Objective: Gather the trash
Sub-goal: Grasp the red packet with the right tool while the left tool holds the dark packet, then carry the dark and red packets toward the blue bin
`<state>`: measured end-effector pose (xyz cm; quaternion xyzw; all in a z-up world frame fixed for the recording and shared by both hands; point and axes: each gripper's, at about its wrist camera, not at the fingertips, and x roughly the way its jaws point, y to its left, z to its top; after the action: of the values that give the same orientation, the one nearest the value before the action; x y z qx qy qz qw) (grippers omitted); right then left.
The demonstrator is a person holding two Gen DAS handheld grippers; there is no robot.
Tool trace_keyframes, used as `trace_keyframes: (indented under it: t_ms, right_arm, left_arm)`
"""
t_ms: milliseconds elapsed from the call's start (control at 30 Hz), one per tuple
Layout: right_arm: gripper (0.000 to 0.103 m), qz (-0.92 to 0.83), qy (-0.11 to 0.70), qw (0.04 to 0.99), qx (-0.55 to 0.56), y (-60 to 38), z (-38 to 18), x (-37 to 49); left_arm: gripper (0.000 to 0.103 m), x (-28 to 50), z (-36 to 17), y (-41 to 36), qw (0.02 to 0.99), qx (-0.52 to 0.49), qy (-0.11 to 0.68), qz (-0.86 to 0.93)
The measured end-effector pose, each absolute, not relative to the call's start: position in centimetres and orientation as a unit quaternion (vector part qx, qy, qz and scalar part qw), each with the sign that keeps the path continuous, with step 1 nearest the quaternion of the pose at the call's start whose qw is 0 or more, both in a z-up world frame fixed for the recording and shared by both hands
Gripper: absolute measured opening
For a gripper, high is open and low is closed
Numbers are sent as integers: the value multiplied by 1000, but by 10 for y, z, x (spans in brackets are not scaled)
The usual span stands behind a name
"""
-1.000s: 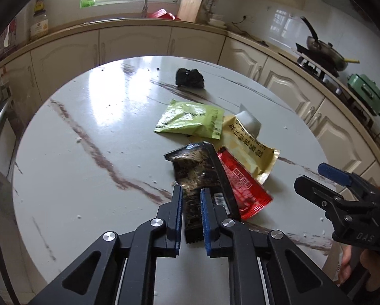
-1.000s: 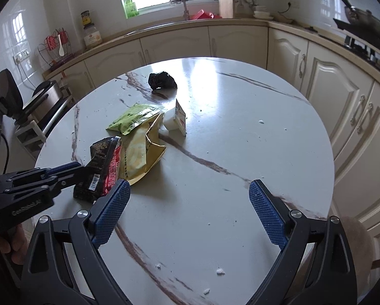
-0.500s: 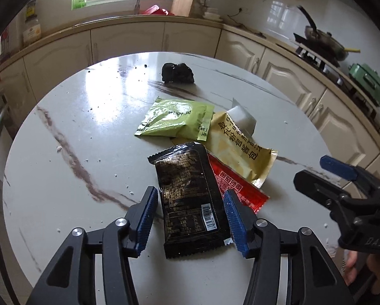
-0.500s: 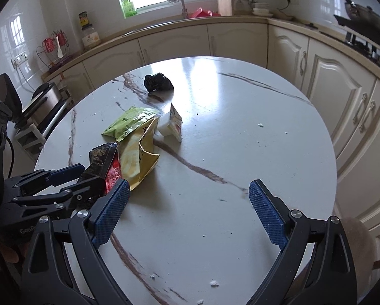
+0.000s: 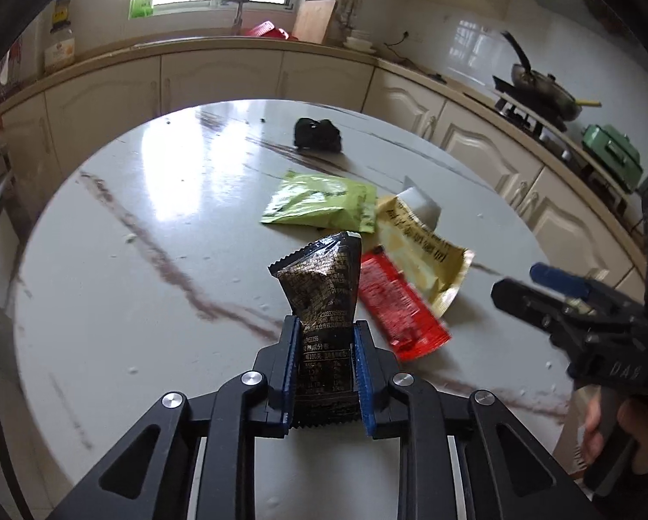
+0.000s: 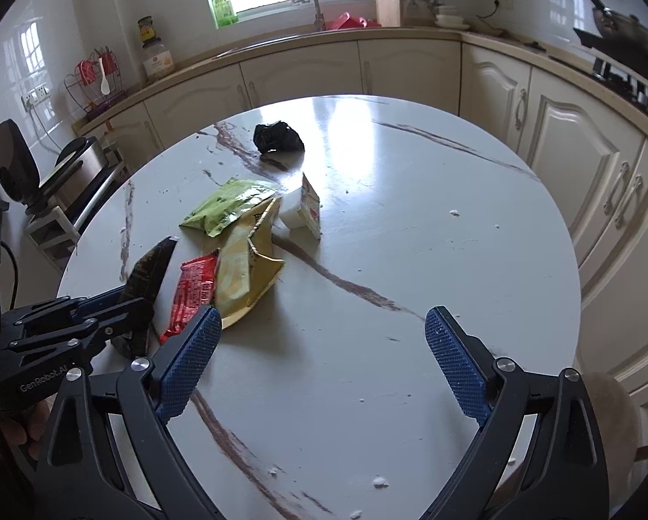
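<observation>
One wrapper taken: our left gripper (image 5: 326,362), jaws just closed, pinches the black wrapper (image 5: 324,290) above the table (image 5: 107,281) | right gripper (image 6: 324,364) spread, empty | left: green packet (image 5: 319,206), yellow packet (image 5: 415,251), red packet (image 5: 399,307), black bag (image 5: 317,133), white carton (image 6: 300,212).

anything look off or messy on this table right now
Yes. Empty wrappers lie in a loose overlapping heap on the marble table: green wrapper, torn-open yellow wrapper, red wrapper. A white cup lies tipped on its side. White crumbs dot the tabletop. The left gripper pinches the black wrapper, crumpling it.
</observation>
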<state>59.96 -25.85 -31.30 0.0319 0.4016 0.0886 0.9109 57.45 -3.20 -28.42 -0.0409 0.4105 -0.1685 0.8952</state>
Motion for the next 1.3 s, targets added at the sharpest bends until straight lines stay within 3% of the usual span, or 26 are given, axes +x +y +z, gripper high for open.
trace_keyframes:
  t_ms: [267, 400, 533, 633, 900, 1300]
  right_arm:
    - [91, 140, 397, 907, -34, -190, -310, 604]
    - [69, 159, 410, 895, -72, -153, -322, 612]
    - [57, 139, 420, 892, -95, -144, -332, 616]
    - [36, 119, 414, 895, -113, -146, -333, 613]
    - [6, 115, 403, 903, -90, -160, -322, 608]
    - [4, 181, 376, 907, -47, -113, -286, 594]
  left_arm:
    - [20, 543, -274, 14, 907, -49, 399, -127]
    - [20, 529, -273, 31, 908, -56, 395, -124]
    - [20, 517, -272, 52, 909, -67, 393, -122]
    - [20, 508, -273, 71, 910, -77, 391, -117]
    - [20, 480, -272, 118, 913, -96, 382, -107]
    - [20, 429, -273, 195, 917, -128, 370, -75]
